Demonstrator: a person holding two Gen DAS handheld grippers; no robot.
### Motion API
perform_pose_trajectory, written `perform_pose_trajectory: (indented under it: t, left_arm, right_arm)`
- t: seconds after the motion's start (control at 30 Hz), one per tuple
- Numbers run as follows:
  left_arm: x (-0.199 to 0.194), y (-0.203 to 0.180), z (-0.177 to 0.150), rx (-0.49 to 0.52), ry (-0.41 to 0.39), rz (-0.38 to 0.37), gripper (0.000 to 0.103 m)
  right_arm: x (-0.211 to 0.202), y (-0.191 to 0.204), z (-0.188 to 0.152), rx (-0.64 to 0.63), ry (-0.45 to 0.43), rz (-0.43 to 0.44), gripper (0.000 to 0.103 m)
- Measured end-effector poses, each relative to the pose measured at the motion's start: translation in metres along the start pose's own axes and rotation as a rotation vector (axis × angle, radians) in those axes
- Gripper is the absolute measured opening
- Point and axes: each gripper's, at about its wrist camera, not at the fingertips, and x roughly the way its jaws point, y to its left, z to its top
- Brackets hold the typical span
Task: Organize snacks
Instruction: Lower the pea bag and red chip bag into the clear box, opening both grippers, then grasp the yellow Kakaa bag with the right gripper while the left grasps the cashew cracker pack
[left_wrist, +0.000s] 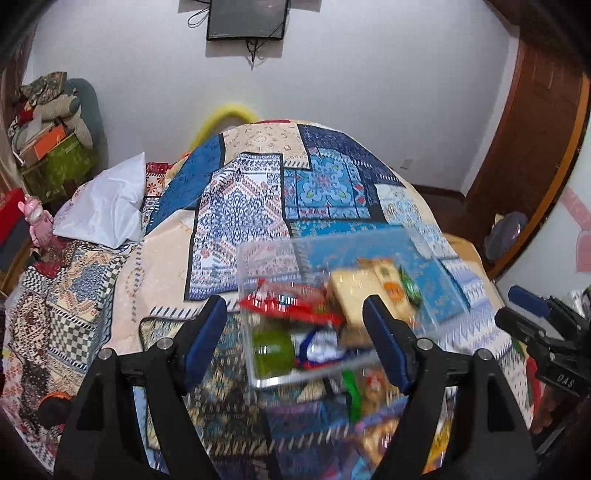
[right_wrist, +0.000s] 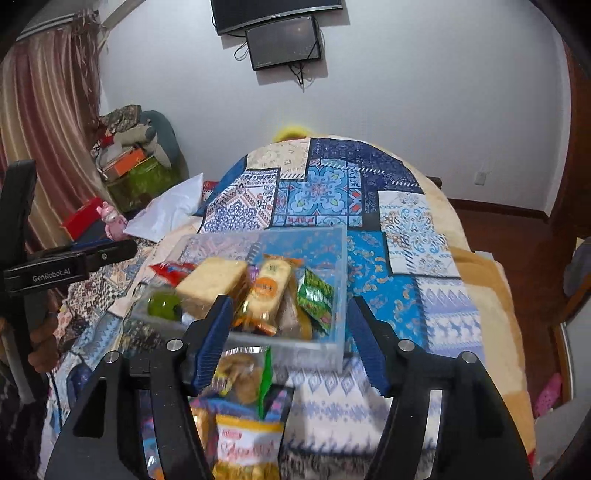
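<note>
The left gripper (left_wrist: 295, 339) hovers spread wide, gripping nothing, over the clear box (right_wrist: 258, 291) of snacks on the patchwork bedspread (right_wrist: 406, 295). The right gripper (right_wrist: 291, 339), equally spread and empty-fingered, faces the box's near wall.

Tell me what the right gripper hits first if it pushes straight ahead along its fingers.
Most likely the clear plastic box: its near wall sits between the open fingers of the right gripper. Depth is unclear; the snack bags lying below could catch first.
</note>
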Motion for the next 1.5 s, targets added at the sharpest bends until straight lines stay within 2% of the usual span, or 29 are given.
perform_pose_trajectory:
  t: [0.3, 0.43, 0.63, 0.83, 0.97, 1.03, 1.23, 1.4, 1.5]
  left_arm:
    - [-0.025, -0.007, -0.064, 0.051, 0.071, 0.011, 0.077]
    - [-0.021, -0.004, -0.093, 0.023, 0.124, -0.010, 0.077]
    - [-0.007, -0.006, -0.121, 0.015, 0.194, -0.022, 0.077]
    - [0.001, -0.016, -0.128, 0.019, 0.214, -0.039, 0.077]
    - [0.007, -0.032, -0.130, 0.039, 0.223, -0.056, 0.077]
    - [0.011, -0.041, -0.131, 0.048, 0.235, -0.075, 0.077]
    - [0.030, -0.068, -0.136, 0.050, 0.298, -0.116, 0.077]
    - [0.043, -0.084, -0.137, 0.012, 0.334, -0.157, 0.077]
    - [0.053, -0.094, -0.137, 0.007, 0.354, -0.152, 0.077]
  right_arm:
    - [-0.016, 0.010, -0.049, -0.019, 0.078, 0.006, 0.061]
    - [-0.006, 0.018, -0.075, -0.024, 0.140, 0.019, 0.061]
    - [0.018, 0.025, -0.097, -0.025, 0.217, 0.033, 0.061]
    - [0.045, 0.026, -0.105, -0.009, 0.292, 0.065, 0.061]
    - [0.049, 0.026, -0.109, -0.032, 0.301, 0.050, 0.060]
    - [0.045, 0.019, -0.111, -0.025, 0.292, 0.051, 0.054]
    - [0.028, -0.004, -0.116, 0.017, 0.264, 0.036, 0.048]
    - [0.013, -0.020, -0.126, 0.055, 0.249, 0.034, 0.048]
    - [0.007, -0.025, -0.129, 0.068, 0.245, 0.041, 0.047]
